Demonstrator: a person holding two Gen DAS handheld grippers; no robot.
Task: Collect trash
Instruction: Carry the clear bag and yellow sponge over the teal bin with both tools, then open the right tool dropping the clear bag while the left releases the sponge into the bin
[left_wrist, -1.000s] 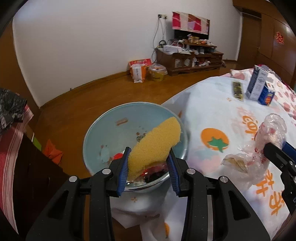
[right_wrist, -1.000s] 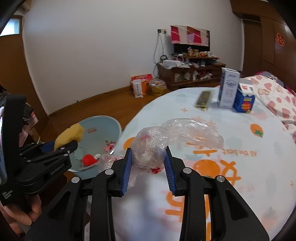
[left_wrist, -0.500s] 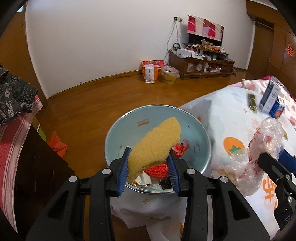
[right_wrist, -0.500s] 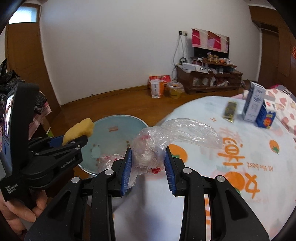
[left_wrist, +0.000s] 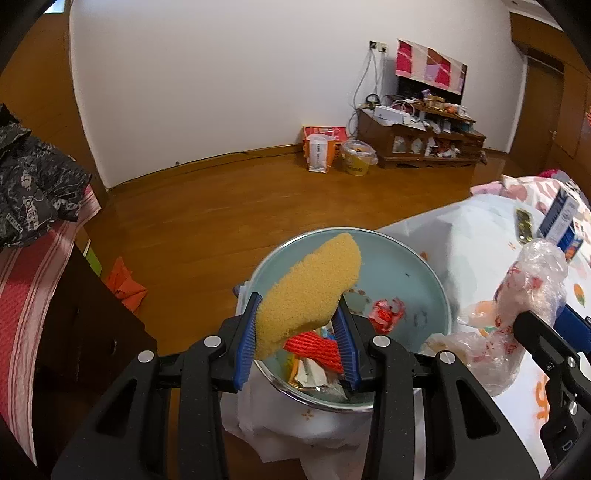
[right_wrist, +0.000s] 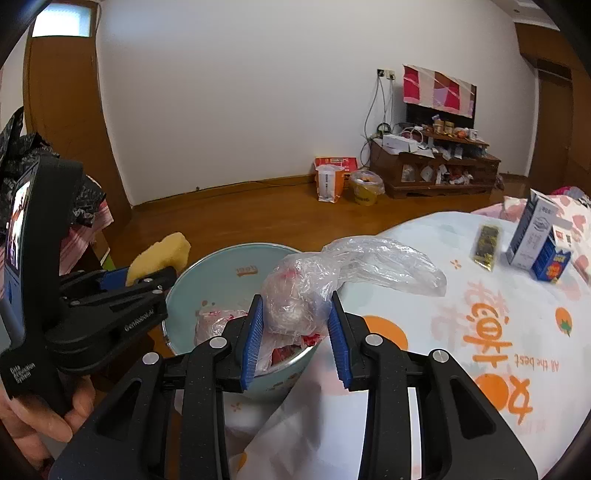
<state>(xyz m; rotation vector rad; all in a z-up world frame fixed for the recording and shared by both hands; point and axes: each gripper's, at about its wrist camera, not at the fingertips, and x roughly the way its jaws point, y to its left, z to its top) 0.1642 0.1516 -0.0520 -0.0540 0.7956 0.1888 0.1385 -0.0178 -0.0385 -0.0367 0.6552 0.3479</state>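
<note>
My left gripper (left_wrist: 301, 343) is shut on a yellow sponge (left_wrist: 310, 286), held just above the near rim of a light-blue bowl (left_wrist: 402, 258) that holds red wrappers and scraps (left_wrist: 314, 345). My right gripper (right_wrist: 295, 332) is shut on a crumpled clear plastic bag (right_wrist: 295, 295) with red bits inside, over the bowl's (right_wrist: 221, 269) right rim at the table's edge. The bag (left_wrist: 532, 284) and the right gripper also show at the right of the left wrist view. The left gripper with the sponge (right_wrist: 159, 254) shows at the left of the right wrist view.
The table has a white cloth with orange prints (right_wrist: 480, 332). A white-blue carton (right_wrist: 532, 232), a small blue box (right_wrist: 550, 264) and a dark packet (right_wrist: 487, 243) stand at its far right. A dark cabinet (left_wrist: 74, 332) is at the left, wooden floor beyond.
Both grippers have swung left and drawn closer to the bowl. The bagged trash now hangs over the bowl's rim, and the sponge stays gripped above the bowl.
</note>
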